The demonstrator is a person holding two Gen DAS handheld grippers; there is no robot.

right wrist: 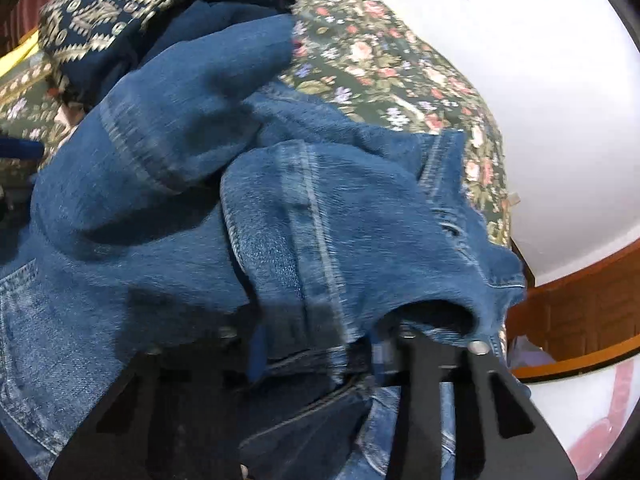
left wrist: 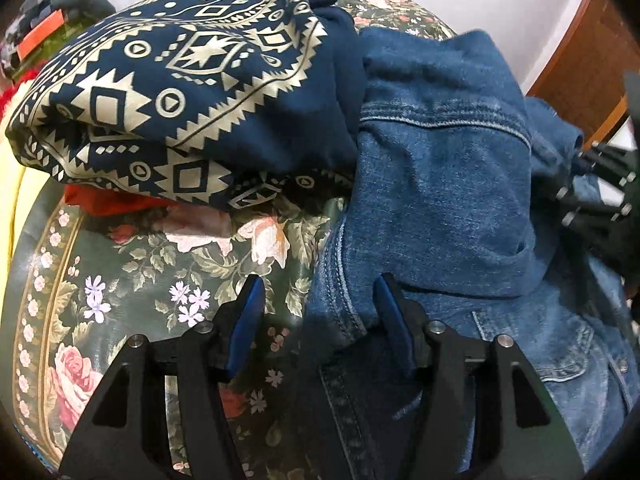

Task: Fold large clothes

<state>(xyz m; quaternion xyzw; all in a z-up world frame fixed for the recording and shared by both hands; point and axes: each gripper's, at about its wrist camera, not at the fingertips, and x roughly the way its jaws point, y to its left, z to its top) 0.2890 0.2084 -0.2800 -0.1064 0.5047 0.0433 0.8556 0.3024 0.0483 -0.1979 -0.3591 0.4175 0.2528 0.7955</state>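
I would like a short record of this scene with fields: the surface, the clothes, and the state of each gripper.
surface: floral tablecloth
garment in work: denim jacket, crumpled, not yet folded flat
other garment: navy patterned cloth, folded, beside the jacket
left gripper: open, fingers either side of a jacket edge
right gripper: shut on a denim fold
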